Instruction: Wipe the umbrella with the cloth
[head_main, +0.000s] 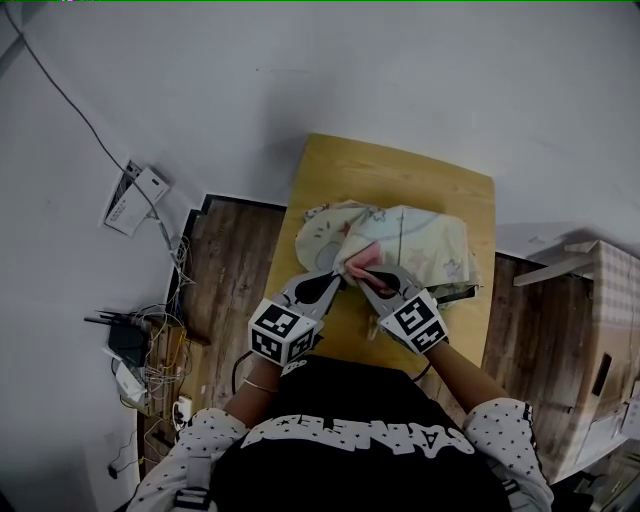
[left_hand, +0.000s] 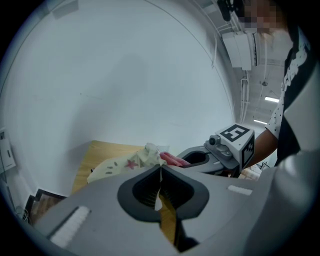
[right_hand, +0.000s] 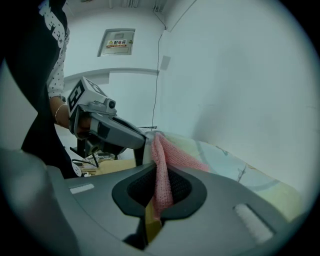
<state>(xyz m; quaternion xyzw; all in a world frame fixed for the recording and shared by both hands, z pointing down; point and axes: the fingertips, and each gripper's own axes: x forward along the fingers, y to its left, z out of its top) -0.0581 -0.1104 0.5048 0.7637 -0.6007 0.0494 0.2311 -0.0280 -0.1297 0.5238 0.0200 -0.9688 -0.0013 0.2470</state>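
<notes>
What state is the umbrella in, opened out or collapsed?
Collapsed: the umbrella lies as a crumpled bundle of patterned fabric on the table, with no canopy spread.

One umbrella (head_main: 425, 238), one pink cloth (head_main: 357, 263), one table (head_main: 400, 170), two claws: left claw (head_main: 336, 281), right claw (head_main: 364, 286).

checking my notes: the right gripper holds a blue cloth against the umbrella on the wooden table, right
Not quite. The cloth is pink, not blue, as the right gripper view shows. The rest stands: the right gripper holds it against the umbrella on the wooden table.
</notes>
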